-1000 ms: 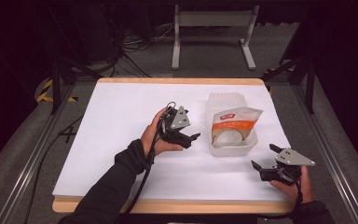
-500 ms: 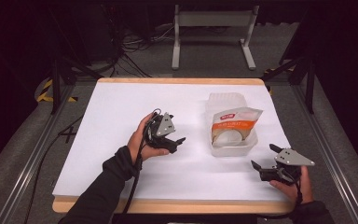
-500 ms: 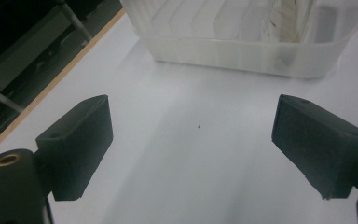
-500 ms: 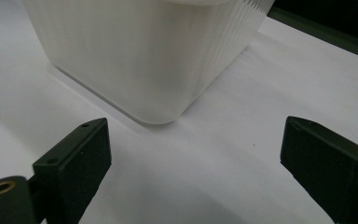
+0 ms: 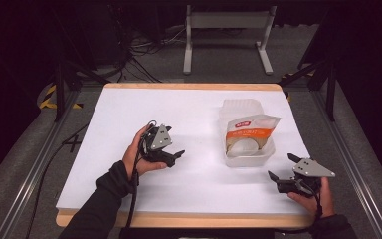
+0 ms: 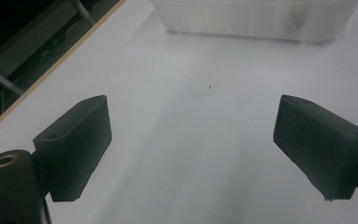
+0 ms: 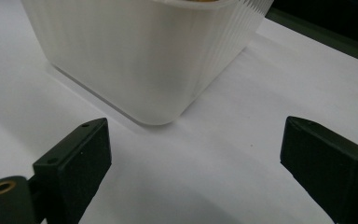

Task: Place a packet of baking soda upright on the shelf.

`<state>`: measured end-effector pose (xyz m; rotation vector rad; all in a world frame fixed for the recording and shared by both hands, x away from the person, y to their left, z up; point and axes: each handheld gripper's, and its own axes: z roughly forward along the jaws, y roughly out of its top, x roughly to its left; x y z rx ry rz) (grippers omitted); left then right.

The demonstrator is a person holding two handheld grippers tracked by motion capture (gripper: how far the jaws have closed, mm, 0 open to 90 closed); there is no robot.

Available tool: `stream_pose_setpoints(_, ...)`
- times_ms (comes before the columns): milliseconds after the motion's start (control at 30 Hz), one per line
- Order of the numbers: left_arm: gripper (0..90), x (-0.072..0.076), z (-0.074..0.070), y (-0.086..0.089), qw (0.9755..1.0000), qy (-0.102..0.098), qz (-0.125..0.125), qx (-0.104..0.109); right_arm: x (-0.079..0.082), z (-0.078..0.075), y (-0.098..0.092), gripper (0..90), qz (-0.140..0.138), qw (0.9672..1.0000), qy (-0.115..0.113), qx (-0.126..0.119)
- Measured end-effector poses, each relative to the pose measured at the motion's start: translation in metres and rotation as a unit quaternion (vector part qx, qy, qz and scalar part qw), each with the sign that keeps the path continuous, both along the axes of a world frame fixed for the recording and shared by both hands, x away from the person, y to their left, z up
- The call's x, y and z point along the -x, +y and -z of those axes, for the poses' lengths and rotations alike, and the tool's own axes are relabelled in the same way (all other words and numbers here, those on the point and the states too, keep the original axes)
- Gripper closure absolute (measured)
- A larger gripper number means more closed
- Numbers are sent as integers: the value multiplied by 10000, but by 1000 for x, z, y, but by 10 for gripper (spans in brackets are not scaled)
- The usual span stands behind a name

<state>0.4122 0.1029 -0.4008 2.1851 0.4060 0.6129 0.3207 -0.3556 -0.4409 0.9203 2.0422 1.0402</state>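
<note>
A translucent white plastic tub [image 5: 248,154] stands right of the table's middle, with an orange-and-white pouch [image 5: 251,130] leaning in it. My left gripper [image 5: 175,158] is held low over the white tabletop, left of the tub and clear of it. Its jaws point right and stand open with nothing between them. In the left gripper view [image 6: 191,130] the tub [image 6: 256,18] lies far ahead. My right gripper [image 5: 281,167] hovers near the front right corner, open and empty. Its view [image 7: 193,154] has a corner of the tub [image 7: 135,51] close in front.
The white tabletop [image 5: 129,114] has a wooden rim and bare room on its left half and at the back. Metal rails run along both sides. A grey stand [image 5: 226,20] and cables [image 5: 144,50] lie on the floor beyond the far edge.
My left gripper has drawn back from beside the tub, moving left and toward the person. The right gripper and the tub have stayed put.
</note>
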Motion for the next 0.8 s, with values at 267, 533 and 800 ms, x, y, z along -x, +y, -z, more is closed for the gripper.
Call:
stream_pose_setpoints(267,112,5,7,24,9999,45,-115,-36,1,-2,0,93,4,10000,-39,-13)
stream_pose_setpoints(533,111,8,15,43,9997,103,-198,-46,1,-3,1,94,-15,10000,-62,-23)
stream_pose_setpoints(800,91,15,23,66,9992,221,-341,-10,2,-4,3,94,-29,10000,-84,-28)
